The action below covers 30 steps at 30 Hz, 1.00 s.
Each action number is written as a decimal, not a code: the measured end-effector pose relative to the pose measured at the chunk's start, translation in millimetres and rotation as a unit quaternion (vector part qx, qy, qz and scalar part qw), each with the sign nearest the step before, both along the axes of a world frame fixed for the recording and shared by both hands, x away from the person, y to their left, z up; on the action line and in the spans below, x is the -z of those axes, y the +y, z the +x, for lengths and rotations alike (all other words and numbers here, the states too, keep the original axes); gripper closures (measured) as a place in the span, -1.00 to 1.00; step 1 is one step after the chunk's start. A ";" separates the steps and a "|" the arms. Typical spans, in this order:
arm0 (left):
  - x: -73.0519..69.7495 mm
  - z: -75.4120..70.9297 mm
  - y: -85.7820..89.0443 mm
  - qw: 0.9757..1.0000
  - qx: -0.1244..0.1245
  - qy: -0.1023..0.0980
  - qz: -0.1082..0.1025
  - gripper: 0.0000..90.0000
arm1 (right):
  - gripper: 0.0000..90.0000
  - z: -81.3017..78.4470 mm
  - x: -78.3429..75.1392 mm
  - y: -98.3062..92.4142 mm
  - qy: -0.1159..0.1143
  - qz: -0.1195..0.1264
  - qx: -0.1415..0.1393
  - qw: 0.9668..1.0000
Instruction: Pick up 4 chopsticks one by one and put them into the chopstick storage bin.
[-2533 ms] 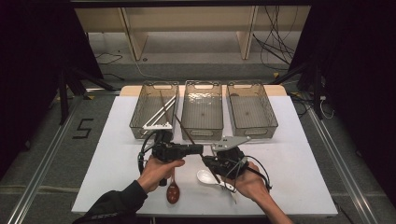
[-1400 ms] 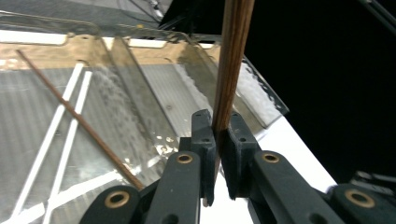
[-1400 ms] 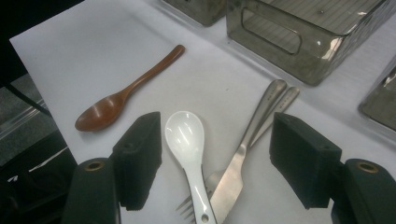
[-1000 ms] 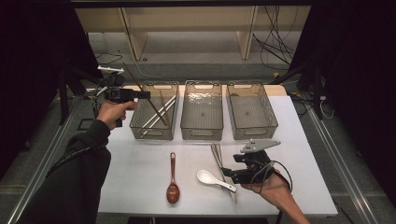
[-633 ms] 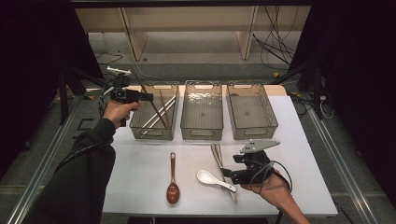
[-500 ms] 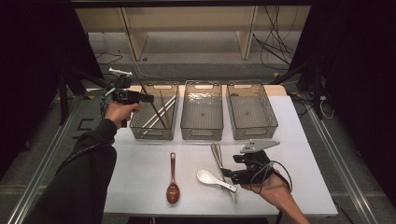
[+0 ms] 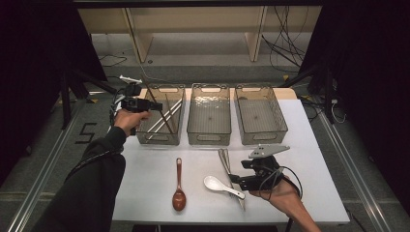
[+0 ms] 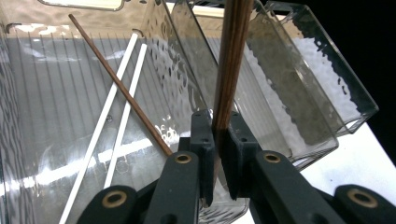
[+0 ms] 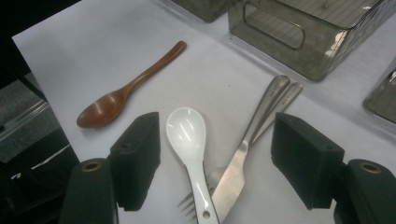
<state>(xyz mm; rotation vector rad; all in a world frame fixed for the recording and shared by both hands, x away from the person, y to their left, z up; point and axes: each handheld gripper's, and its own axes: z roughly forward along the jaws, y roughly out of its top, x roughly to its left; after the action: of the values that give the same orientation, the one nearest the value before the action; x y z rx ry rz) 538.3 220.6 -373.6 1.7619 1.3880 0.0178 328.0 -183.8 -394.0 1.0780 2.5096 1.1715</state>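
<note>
My left gripper [image 7: 153, 104] is raised over the left clear bin [image 7: 157, 140] and is shut on a brown wooden chopstick [image 8: 232, 70], which slants down into the bin. In the left gripper view my jaws [image 8: 216, 128] pinch its lower part. On the bin floor lie another brown chopstick [image 8: 116, 84] and two white chopsticks [image 8: 119, 121]. My right gripper [image 7: 238, 181] rests low at the front right, open, its jaws [image 9: 215, 144] on either side of a white spoon [image 9: 189, 135] and a steel knife [image 9: 240, 165] that lies over a fork [image 9: 285, 95].
A brown wooden spoon [image 7: 179, 187] lies at the table's front centre. The middle bin [image 7: 209, 140] and right bin [image 7: 261, 138] stand in a row beside the left one. Cables trail on the floor behind the table. The white tabletop [image 7: 314, 159] has bare room at the right.
My left hand went from the table's front to the left bin with the brown chopstick, then sank a little toward it. The right gripper has stayed over the cutlery.
</note>
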 end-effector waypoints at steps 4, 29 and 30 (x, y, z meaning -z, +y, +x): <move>0.8 0.7 -1.7 1.000 0.000 0.004 0.004 0.84 | -0.24 0.3 0.0 0.1 0.000 0.000 0.000 1.000; -4.0 -1.9 -5.6 0.999 -0.009 -0.018 0.025 0.32 | -0.25 0.2 -0.6 -0.9 0.000 0.001 0.001 1.000; -6.2 -4.6 -6.3 1.000 -0.005 -0.021 0.022 0.25 | -0.25 0.4 -0.6 -1.0 0.000 0.001 0.001 1.000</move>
<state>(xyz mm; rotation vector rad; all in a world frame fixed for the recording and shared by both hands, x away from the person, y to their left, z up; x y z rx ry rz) 533.7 214.2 -367.4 1.7803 1.3753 0.0905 328.4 -184.8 -393.4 1.0796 2.5081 1.1735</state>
